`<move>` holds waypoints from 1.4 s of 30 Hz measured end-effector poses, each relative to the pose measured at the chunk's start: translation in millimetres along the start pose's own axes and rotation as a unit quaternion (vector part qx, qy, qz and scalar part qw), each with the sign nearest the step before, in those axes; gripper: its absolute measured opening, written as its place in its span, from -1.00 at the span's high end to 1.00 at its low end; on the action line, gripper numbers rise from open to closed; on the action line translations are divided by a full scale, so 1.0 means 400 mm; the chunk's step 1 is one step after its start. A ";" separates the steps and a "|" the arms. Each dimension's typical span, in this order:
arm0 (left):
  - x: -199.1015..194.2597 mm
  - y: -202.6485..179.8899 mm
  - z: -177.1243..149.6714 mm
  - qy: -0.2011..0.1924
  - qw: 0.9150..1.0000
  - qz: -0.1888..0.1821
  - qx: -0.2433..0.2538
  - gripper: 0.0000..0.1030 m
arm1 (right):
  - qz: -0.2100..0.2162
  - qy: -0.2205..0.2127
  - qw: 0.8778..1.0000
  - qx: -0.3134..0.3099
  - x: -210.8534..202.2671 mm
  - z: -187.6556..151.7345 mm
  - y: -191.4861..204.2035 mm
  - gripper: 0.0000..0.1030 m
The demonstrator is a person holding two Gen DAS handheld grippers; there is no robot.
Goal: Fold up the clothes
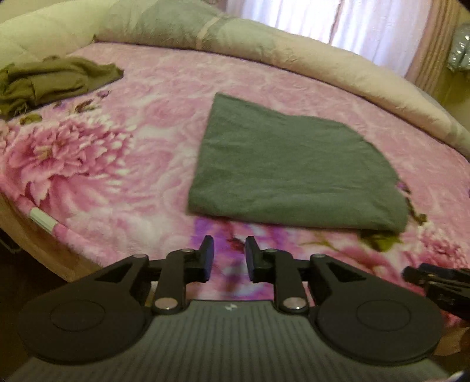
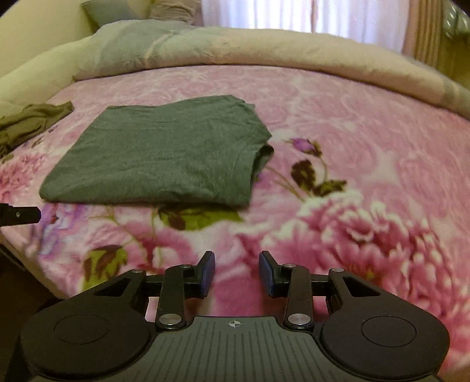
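A grey T-shirt [image 1: 290,167] lies folded into a flat rectangle on the pink floral blanket [image 1: 123,152]; the right wrist view shows the same grey T-shirt [image 2: 158,158] at centre left. My left gripper [image 1: 229,257] hovers just short of the shirt's near edge, open, with only blanket between its fingers. My right gripper [image 2: 236,271] stands open over bare blanket, to the right of and nearer than the shirt. Each view catches the other gripper's tip at its edge. An olive garment [image 1: 50,82] lies crumpled at the far left.
A rolled grey and cream duvet [image 1: 264,47] runs along the far side of the bed, with bright curtains [image 1: 367,23] behind it. The wooden bed edge [image 1: 38,246] drops away at lower left. The olive garment [image 2: 29,120] sits at the blanket's left edge.
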State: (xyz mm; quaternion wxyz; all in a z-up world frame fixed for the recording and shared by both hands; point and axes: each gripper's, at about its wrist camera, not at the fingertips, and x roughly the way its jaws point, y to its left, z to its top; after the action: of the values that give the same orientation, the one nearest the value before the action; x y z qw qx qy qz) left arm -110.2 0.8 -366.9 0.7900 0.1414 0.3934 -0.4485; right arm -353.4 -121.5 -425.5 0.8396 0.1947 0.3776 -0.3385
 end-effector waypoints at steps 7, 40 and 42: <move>-0.115 -0.061 0.006 -0.017 0.999 0.000 0.032 0.36 | 0.016 -0.042 0.999 0.021 -0.116 0.019 0.030 -0.55; -0.298 -0.045 -0.076 -0.046 0.999 -0.017 0.023 0.25 | 0.020 -0.050 0.998 0.022 -0.266 -0.042 0.110 -0.55; -0.274 -0.032 -0.074 -0.048 0.998 -0.036 0.015 0.27 | 0.031 -0.055 0.997 0.034 -0.253 -0.043 0.091 -0.54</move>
State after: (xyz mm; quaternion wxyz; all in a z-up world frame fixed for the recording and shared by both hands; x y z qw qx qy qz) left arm -167.0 76.0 -302.3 0.7887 0.1173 0.3536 -0.4891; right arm -385.0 -43.5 -356.4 0.8621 0.2159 0.3130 -0.3349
